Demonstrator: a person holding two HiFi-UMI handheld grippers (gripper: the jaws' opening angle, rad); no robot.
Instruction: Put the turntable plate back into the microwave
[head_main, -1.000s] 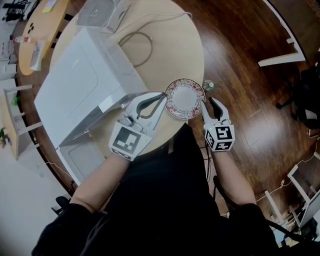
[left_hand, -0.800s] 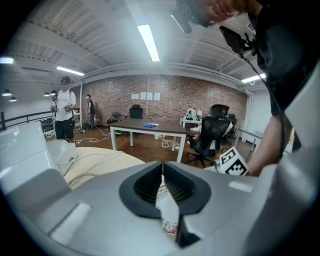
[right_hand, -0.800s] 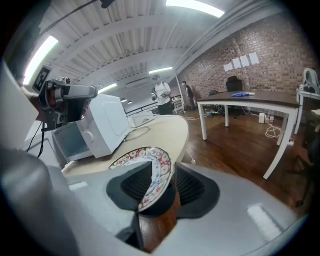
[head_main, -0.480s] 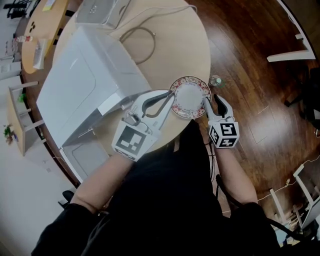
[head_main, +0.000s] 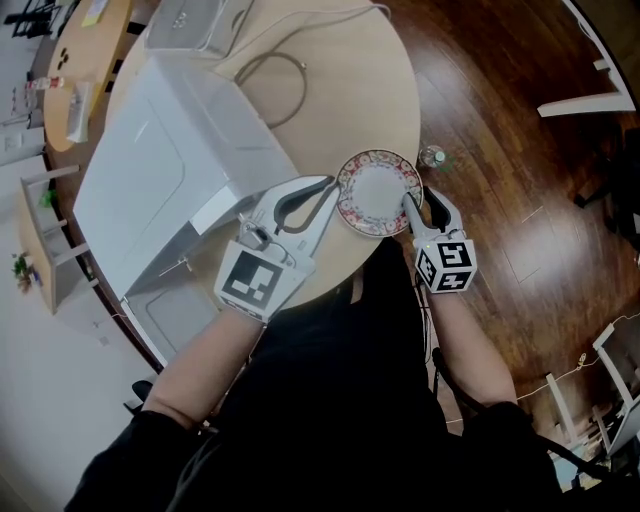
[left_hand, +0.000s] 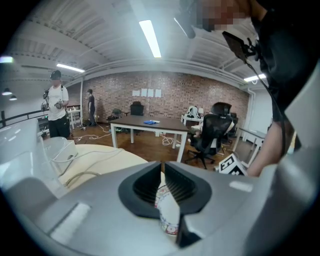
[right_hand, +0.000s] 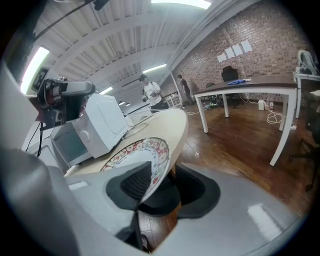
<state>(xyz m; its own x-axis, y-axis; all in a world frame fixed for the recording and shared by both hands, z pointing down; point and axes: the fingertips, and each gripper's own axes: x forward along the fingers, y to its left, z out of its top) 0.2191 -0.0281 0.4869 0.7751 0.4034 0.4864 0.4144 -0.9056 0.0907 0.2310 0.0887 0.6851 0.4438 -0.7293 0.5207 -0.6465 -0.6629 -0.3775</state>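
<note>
Over the near edge of the pale round wooden surface (head_main: 350, 90), the red-patterned white ceramic plate (head_main: 377, 192) looks stiff, glossy and breakable, best pinched by its rim. Fingers of the left gripper (head_main: 331, 188) clamp that rim; those of the right gripper (head_main: 412, 206), just opening, straddle it loosely.

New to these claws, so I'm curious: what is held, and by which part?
The left claw grips the patterned plate by its rim. The right claw has just been opening: the opposite rim sits between its jaws, unpressed.

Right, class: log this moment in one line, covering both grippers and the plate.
left gripper: shut on plate rim | right gripper: fingers have just been opening, plate rim between them | plate: not yet in microwave
</note>
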